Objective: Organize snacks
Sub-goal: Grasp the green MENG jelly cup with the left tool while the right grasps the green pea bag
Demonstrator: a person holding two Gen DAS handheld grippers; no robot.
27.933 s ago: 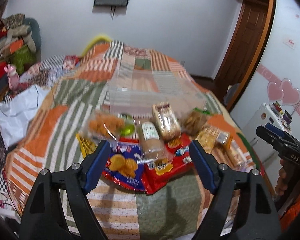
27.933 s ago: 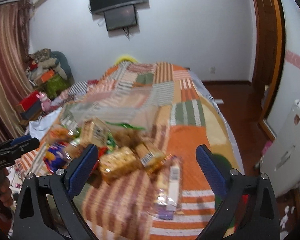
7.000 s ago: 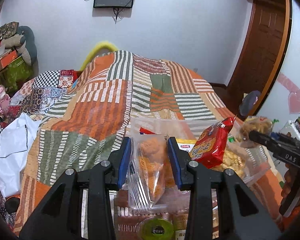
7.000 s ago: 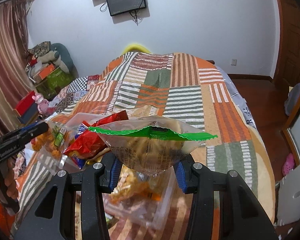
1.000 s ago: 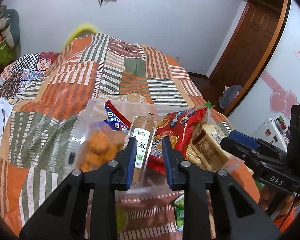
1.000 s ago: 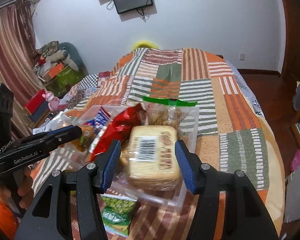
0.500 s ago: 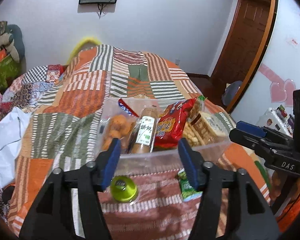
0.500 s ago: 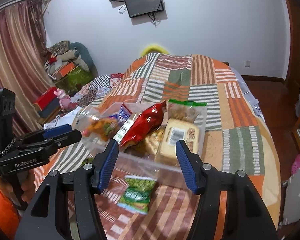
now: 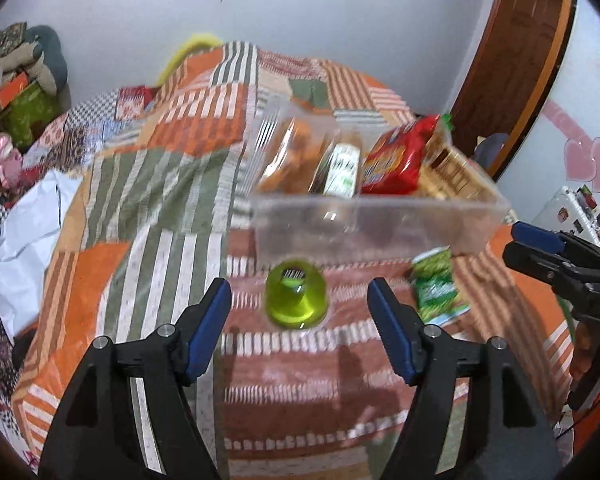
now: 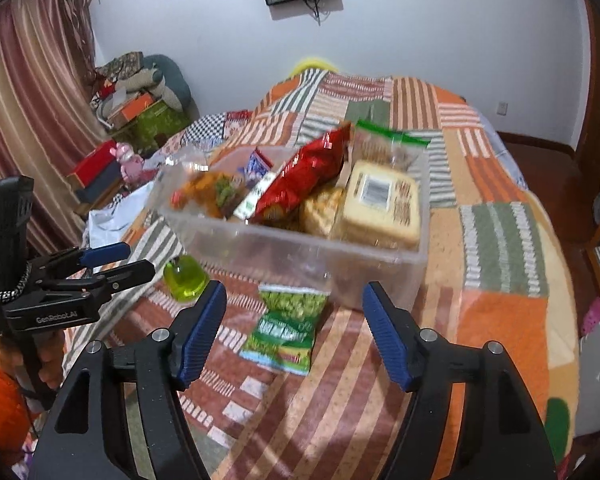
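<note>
Left gripper (image 9: 299,327) has its jaws opening with nothing clamped; the green jelly cup (image 9: 295,300) sits on the quilt mid-frame between them. Right gripper (image 10: 294,334) is opening too, empty, green pea packet (image 10: 286,328) lying just ahead. Clear bin (image 10: 300,252) full of snacks sits above center.

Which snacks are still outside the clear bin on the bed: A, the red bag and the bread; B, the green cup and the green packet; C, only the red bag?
B: the green cup and green packet lie on the quilt beside the bin.
</note>
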